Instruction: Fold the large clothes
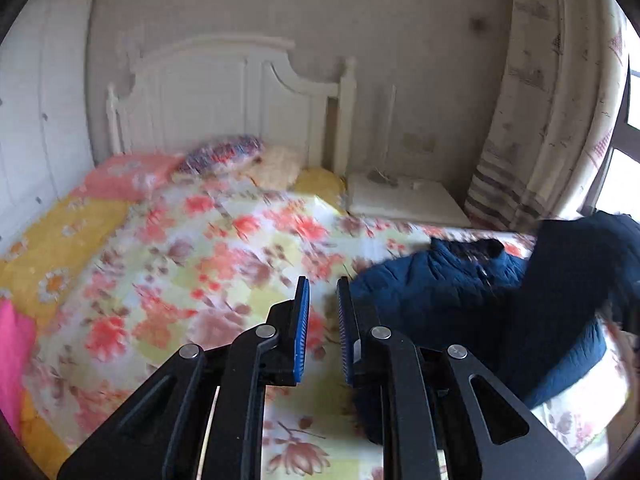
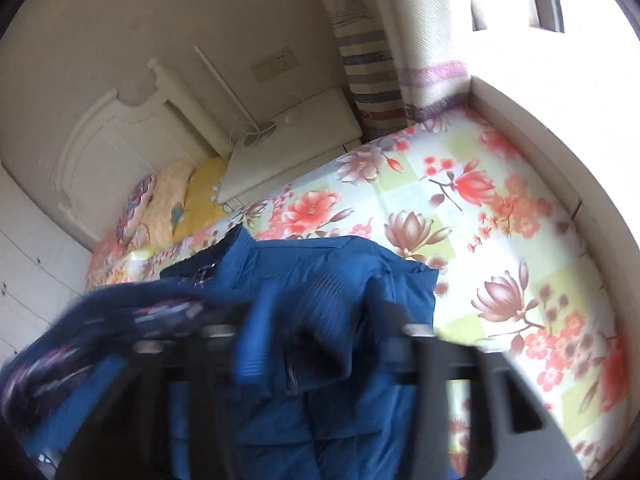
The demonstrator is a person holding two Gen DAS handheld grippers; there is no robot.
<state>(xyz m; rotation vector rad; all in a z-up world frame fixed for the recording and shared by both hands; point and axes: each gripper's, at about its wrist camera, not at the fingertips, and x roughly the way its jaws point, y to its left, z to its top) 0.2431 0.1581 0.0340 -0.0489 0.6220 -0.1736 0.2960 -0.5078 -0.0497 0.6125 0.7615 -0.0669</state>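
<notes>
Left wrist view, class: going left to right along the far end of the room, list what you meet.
Wardrobe → headboard → nightstand → curtain → window.

The jacket (image 1: pixel 460 292) lies on the bed (image 1: pixel 208 240) (right of the left gripper (image 1: pixel 323 292)).

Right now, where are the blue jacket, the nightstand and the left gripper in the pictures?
blue jacket (image 2: pixel 328 280): right wrist view, on its quilted body.
nightstand (image 1: pixel 404 198): left wrist view, on its white top.
left gripper (image 1: pixel 323 284): left wrist view, between its blue-padded fingertips.
</notes>
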